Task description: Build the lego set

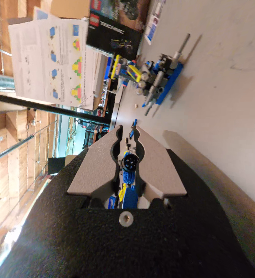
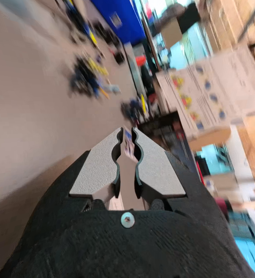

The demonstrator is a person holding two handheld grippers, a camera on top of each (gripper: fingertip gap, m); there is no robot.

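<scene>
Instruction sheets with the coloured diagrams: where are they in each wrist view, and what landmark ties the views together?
Left wrist view: instruction sheets at upper left, hanging past the table edge.
Right wrist view: right of centre, blurred.
Shared landmark: the grey table.

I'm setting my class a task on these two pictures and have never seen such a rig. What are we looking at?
A person holds a two-finger hand-held gripper in each hand, and each has a camera looking along its fingers. Both pictures are tilted sideways. The left hand-held gripper faces a grey table with a blue-and-grey brick model, loose small parts and printed instruction sheets. A black round part sits between its fingers; whether it is gripped is unclear. The right hand-held gripper, in a blurred picture, is slightly open and empty.
</scene>
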